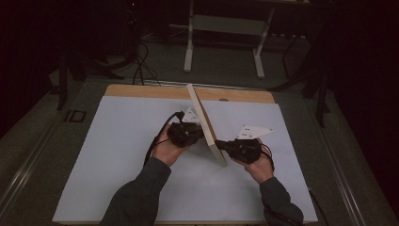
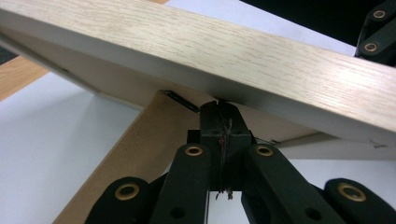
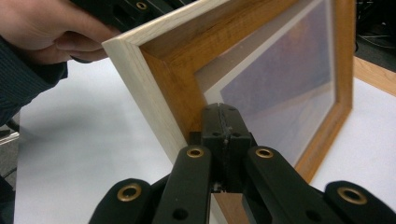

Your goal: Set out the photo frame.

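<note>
Oddly, the left gripper [image 1: 187, 133] has its jaws pressed together against the back of the wooden picture frame [image 1: 205, 123], beside its brown stand (whether it pinches anything, I cannot tell). That frame stands tilted on edge above the white table sheet [image 1: 117, 155]. Right gripper [image 1: 237, 147]: jaws closed at the front moulding. With so little purchase, one twist could topple it.
</note>
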{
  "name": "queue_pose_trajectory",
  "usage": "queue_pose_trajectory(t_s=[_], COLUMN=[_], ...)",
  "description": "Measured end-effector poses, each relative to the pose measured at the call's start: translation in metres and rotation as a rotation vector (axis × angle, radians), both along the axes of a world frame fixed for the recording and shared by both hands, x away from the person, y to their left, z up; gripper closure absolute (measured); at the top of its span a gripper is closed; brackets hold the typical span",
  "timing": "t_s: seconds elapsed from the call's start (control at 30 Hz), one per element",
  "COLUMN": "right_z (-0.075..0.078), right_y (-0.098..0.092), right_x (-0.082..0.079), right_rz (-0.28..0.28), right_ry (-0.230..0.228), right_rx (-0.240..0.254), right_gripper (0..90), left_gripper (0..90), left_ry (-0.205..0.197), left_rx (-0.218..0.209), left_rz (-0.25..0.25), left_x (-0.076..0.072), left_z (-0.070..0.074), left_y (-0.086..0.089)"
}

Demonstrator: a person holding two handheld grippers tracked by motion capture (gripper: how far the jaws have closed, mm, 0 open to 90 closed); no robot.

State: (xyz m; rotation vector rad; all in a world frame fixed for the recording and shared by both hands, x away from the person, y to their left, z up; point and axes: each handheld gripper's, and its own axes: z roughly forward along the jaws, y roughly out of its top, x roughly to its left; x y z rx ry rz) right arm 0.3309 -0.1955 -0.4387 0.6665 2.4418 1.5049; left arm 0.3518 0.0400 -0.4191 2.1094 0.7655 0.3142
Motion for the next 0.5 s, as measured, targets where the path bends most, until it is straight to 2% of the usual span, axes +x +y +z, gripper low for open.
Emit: queue_pose_trajectory(t_s=[0.1,0.5], right_z=[0.0005,0.0008], right_y=[0.0026,0.0104], right_x=[-0.0008,-0.0034], right_rz=[0.011,0.026], right_ry=[-0.003,-0.006], right_rx=[0.002,0.006], right_gripper=[90.0,90.0], left_gripper=[90.0,90.0], left_ry=[0.011,0.014], left_rx=[-0.010,-0.016], left_rz=[-0.003,-0.005], left_x=[0.0015,0.0035], left_z=[-0.0003,-0.0009], left_y=[0.0020,0.0057])
